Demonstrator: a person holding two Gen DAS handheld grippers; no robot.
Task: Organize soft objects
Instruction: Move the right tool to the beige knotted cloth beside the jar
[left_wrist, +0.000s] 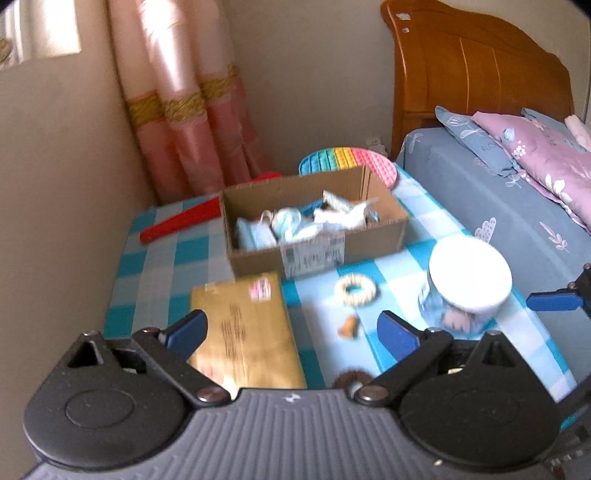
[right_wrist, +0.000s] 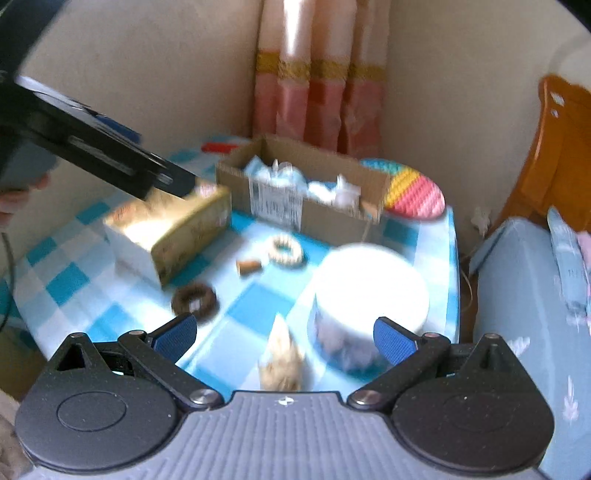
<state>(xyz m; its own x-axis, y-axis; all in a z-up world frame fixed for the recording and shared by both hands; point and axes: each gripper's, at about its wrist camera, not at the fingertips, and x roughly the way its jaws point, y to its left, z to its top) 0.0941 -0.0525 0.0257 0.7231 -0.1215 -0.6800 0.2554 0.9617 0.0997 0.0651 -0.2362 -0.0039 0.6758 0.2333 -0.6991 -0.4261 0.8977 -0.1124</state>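
Both tongs (left_wrist: 291, 328) (right_wrist: 284, 338) gape; two, perhaps three, hair ties (right_wrist: 194, 300)

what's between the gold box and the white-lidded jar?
Left wrist view: between gold cardboard box and white-lidded clear jar lie a cream scrunchie ring and a small tan piece on checked cloth.

A small table (left_wrist: 155, 258) under a blue-and-white checked cloth stands in the corner beside the bed; on it rest an open cardboard box (left_wrist: 314, 251) of pale soft bits, a gold packet (left_wrist: 247, 332), a red strip (left_wrist: 181, 221), a rainbow bubble mat (left_wrist: 369, 157), a white-lidded jar (left_wrist: 469, 273), a cream ring (left_wrist: 356, 290), a brown ring (right_wrist: 194, 299); a small tan piece (left_wrist: 349, 326) lies between.
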